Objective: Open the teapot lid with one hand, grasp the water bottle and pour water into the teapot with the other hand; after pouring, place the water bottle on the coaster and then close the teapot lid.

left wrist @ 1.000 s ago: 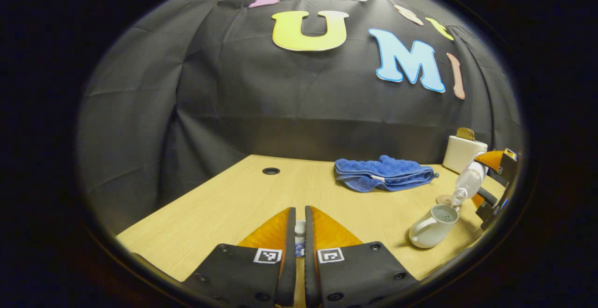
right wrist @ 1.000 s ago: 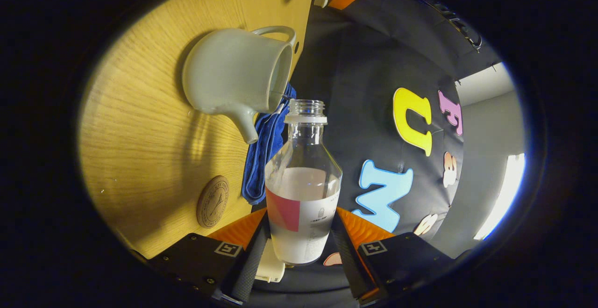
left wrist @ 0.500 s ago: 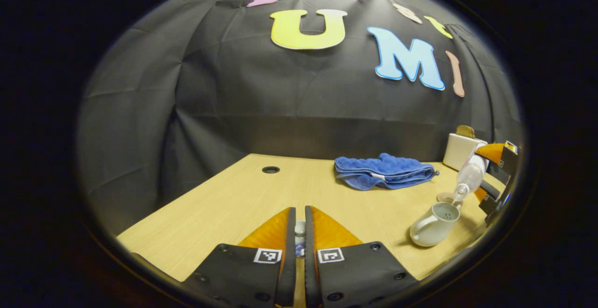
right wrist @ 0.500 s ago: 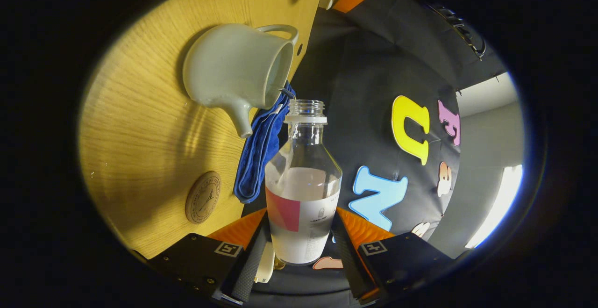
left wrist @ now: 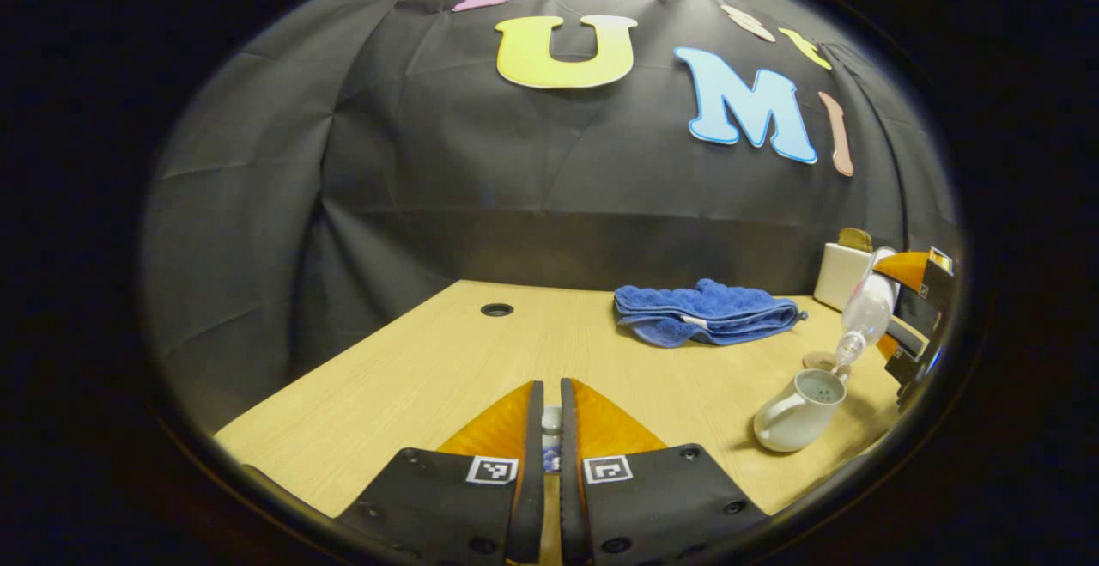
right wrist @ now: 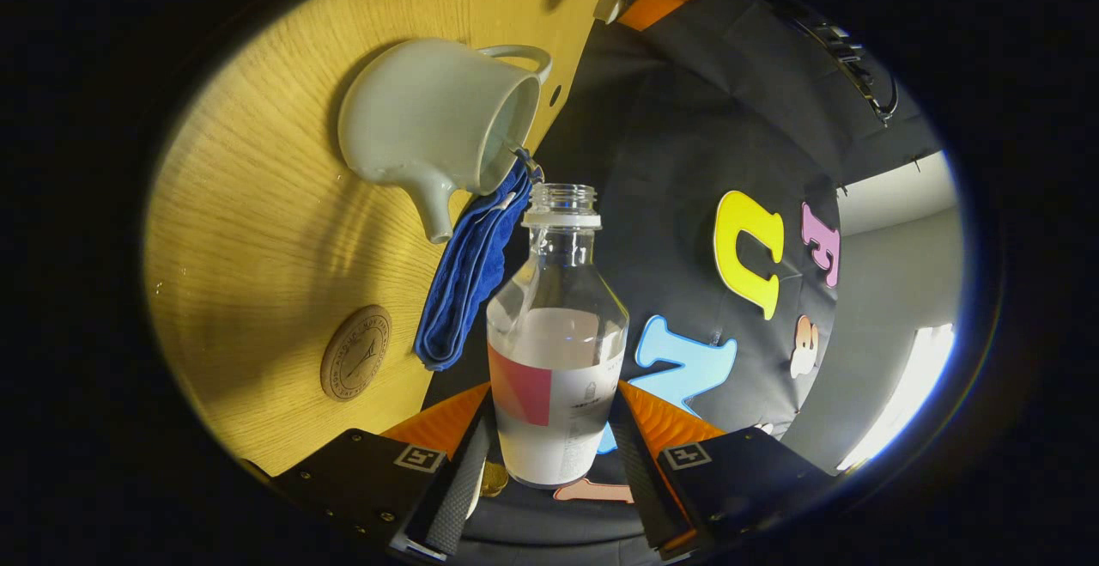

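In the right gripper view the right gripper (right wrist: 549, 450) has its two fingers pressed on either side of the labelled lower body of the water bottle (right wrist: 556, 360), which is tipped over with its uncapped mouth beside the open rim of the teapot (right wrist: 434, 119). The step in hand looks like the pour, possibly near its end. To do it well, the mouth should stay over the opening, the tilt should change slowly, and the squeeze should not loosen on smooth glass. Some water remains in the bottle, so righting it before carrying it off would avoid drips on the table (right wrist: 258, 231). The round coaster (right wrist: 355, 352) lies on the wood just beside the blue towel (right wrist: 468, 278), near the pot's spout side, so the set-down is a short move. In the left gripper view the left gripper (left wrist: 550, 441) has its fingers close together, pinching a small pale object that I take to be the teapot lid (left wrist: 550, 419), held low over the table. Farther off, toward the right edge, the pot stands lidless with the bottle's neck slanting down over it; beyond them are the towel and a white box (left wrist: 841, 276) by the wall.
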`<action>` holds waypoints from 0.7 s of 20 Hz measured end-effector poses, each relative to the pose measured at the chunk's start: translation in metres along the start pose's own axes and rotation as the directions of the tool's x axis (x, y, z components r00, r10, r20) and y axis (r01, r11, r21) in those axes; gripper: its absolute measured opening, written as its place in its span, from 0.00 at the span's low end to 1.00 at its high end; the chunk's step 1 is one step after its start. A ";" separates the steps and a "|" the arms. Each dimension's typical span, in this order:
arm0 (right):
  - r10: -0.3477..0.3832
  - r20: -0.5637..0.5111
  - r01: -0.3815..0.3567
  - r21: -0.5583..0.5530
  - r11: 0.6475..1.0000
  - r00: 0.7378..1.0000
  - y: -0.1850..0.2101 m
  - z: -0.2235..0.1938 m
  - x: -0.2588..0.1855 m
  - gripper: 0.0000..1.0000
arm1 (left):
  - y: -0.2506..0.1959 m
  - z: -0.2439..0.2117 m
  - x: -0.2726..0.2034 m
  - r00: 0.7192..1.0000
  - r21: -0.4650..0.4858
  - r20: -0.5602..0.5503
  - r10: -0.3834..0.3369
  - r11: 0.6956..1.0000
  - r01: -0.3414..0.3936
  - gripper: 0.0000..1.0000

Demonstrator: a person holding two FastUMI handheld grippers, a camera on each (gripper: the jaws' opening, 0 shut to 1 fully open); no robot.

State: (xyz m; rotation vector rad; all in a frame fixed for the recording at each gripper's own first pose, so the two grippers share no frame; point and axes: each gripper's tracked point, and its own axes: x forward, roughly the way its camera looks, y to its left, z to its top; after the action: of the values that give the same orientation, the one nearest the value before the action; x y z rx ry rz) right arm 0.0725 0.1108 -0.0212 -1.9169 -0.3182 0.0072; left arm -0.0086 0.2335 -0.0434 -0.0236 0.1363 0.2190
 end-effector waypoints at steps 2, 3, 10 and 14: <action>-0.010 0.001 0.010 -0.020 1.000 1.000 -0.001 0.000 0.001 0.77 | 0.000 0.000 0.000 1.000 0.002 0.000 0.000 1.000 0.000 0.14; -0.015 0.002 0.015 -0.030 0.999 1.000 -0.002 0.000 0.001 0.77 | 0.000 0.000 0.000 1.000 0.002 0.000 0.000 1.000 0.000 0.14; -0.042 0.004 0.042 -0.085 0.996 0.999 -0.005 0.002 0.001 0.77 | -0.001 -0.001 0.000 1.000 0.005 -0.002 -0.003 1.000 0.003 0.14; -0.051 0.013 0.053 -0.109 0.993 0.999 -0.010 0.003 0.001 0.77 | -0.001 0.000 -0.001 1.000 0.006 -0.003 -0.004 1.000 0.004 0.14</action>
State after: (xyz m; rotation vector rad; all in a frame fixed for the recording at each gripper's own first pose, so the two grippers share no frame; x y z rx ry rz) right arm 0.0706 0.1167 -0.0130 -2.0166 -0.3818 -0.0360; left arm -0.0090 0.2321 -0.0436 -0.0182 0.1400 0.2149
